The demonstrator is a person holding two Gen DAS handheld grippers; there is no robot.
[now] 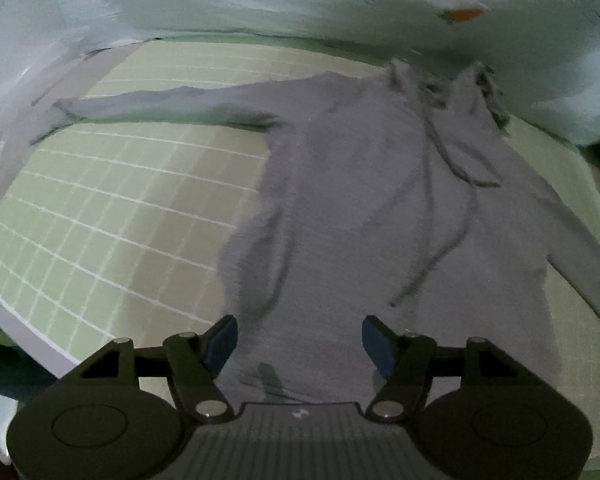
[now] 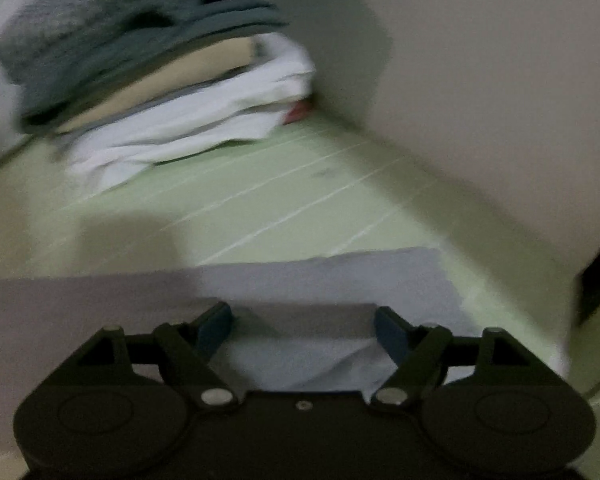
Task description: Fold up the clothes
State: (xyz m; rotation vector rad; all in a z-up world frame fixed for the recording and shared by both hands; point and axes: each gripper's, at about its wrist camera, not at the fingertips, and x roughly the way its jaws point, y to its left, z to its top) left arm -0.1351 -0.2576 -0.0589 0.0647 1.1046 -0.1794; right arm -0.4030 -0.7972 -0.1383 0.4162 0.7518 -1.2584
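A grey hooded sweatshirt lies spread flat, front up, on a green checked sheet. Its hood and drawstrings point to the far side, and one sleeve stretches out to the left. My left gripper is open and empty, hovering over the sweatshirt's bottom hem. In the right wrist view a grey edge of the sweatshirt lies flat under my right gripper, which is open and empty just above it.
A stack of folded clothes in grey-blue, beige and white stands on the sheet against a pale wall. Rumpled pale bedding lies beyond the hood. The sheet's edge runs at the lower left.
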